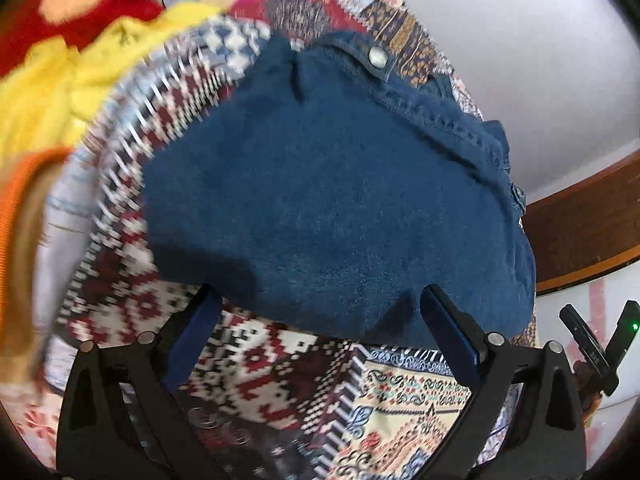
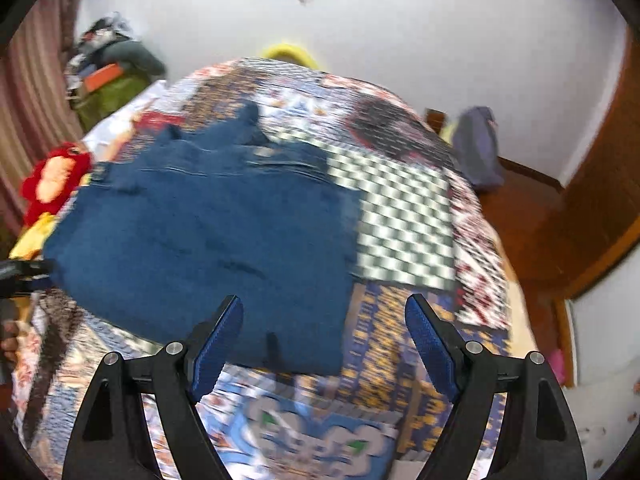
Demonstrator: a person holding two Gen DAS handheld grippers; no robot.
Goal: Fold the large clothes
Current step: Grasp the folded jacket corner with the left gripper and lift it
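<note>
A dark blue denim garment (image 1: pixel 332 184) with a metal snap button (image 1: pixel 376 57) lies spread on a patchwork bedspread (image 1: pixel 280 380). It also shows in the right wrist view (image 2: pixel 200 232), folded over and blurred. My left gripper (image 1: pixel 320 300) is open, its blue pads at the garment's near edge and nothing between them. My right gripper (image 2: pixel 324 312) is open and empty above the garment's near right corner. The other gripper (image 1: pixel 600 340) shows at the right edge of the left wrist view.
A red and orange plush (image 2: pixel 52 180) and yellow cloth (image 1: pixel 60 76) lie at the bed's left side. A pile of bags (image 2: pixel 108 76) stands at the far left wall. A purple bag (image 2: pixel 478 148) sits on the wooden floor (image 2: pixel 532 216) to the right of the bed.
</note>
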